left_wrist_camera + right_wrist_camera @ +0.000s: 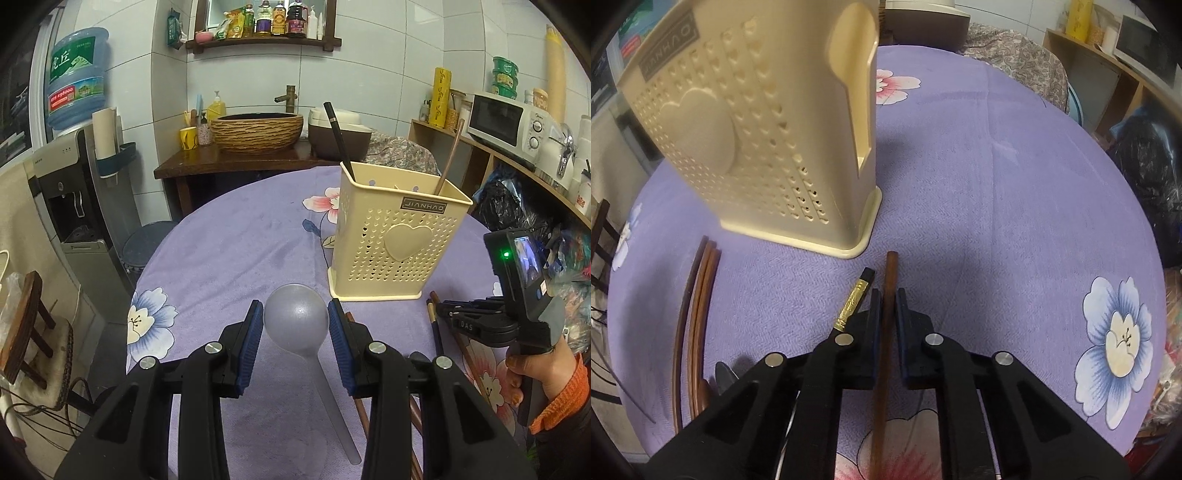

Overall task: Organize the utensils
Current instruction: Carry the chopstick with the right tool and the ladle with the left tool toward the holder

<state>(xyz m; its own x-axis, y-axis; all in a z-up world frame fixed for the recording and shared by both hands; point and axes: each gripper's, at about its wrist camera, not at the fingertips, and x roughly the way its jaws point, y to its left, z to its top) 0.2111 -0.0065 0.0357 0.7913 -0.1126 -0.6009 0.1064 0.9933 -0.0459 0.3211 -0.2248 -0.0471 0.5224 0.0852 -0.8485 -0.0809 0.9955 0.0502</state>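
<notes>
Left gripper (296, 325) clamped on a translucent grey plastic spoon (297, 322): blue pads against both sides of the bowl, bowl forward and convex side to the camera, handle running back under the tool. Spoon sits in front of the cream utensil holder (397, 236), just off its near left corner; can't tell from this view whether it clears the cloth.

Right gripper (887, 295) pinched nearly shut on a brown wooden chopstick (889, 269). Tip sticks out past the fingertips toward the holder's base, close to its near corner, not touching. Stick still looks to lie along the purple floral tablecloth (1015, 177).

Black chopstick with a gold band (857, 295) lies just left of the held one, partly under the left finger. Bundle of brown chopsticks (700, 295) on the cloth further left of the holder's base, well apart from the gripper.

Holder upright on the table, perforated walls, heart emblem on the front. Already inside: one black chopstick (338, 136) leaning in the left corner, one brown stick (448, 158) leaning at the right.

Left view also catches a hand (543, 373) in an orange sleeve gripping the right tool, right of the holder.
</notes>
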